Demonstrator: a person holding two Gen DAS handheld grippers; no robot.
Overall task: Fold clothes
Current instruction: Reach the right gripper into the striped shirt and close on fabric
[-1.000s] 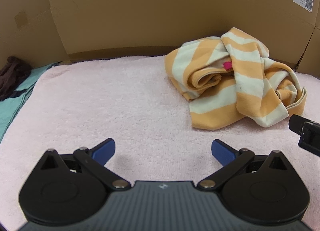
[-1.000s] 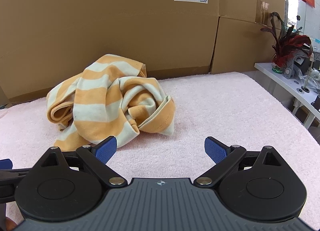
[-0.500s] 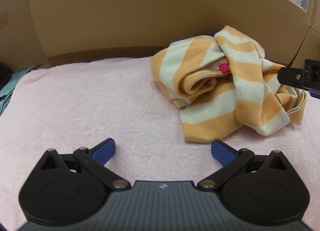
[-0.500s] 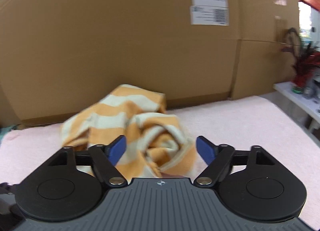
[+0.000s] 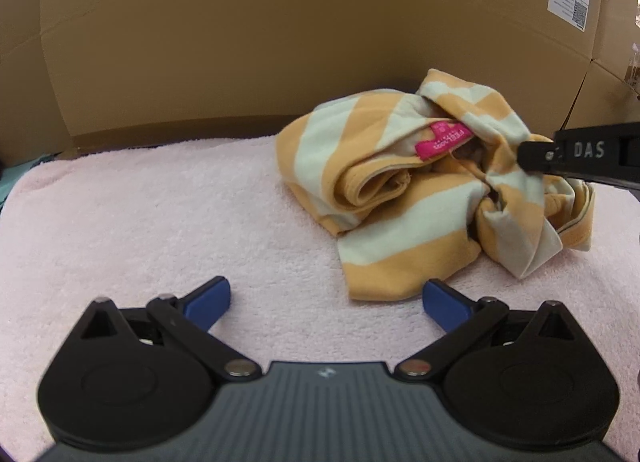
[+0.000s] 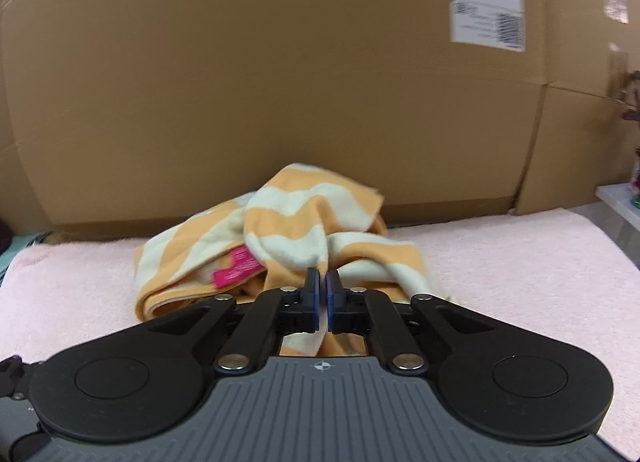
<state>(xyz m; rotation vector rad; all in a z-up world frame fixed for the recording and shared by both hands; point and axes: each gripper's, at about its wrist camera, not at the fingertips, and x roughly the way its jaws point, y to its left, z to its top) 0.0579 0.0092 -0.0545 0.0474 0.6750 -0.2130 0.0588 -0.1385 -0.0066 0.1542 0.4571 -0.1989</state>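
One crumpled garment (image 5: 404, 198) of soft orange-and-cream striped knit, a pink label (image 5: 442, 140) showing in its folds, lies bunched on the fluffy pink towel (image 5: 160, 222) before smooth cardboard (image 5: 280, 42). The right gripper (image 6: 322, 286) has its blue pads pinched together on a fold. The left gripper (image 5: 326, 298) hovers nearby, jaws wide, nothing between them.

We held our left gripper (image 5: 326, 298) low and angled downward, its two blue-tipped fingers (image 5: 210, 296) spread wide apart with nothing between them. Our right gripper (image 6: 320, 288) had its jaws drawn together until the blue pads (image 6: 316, 294) almost met, nipping a fold of the striped garment (image 6: 288, 218). From the left wrist view, its black body reached in from the right edge.
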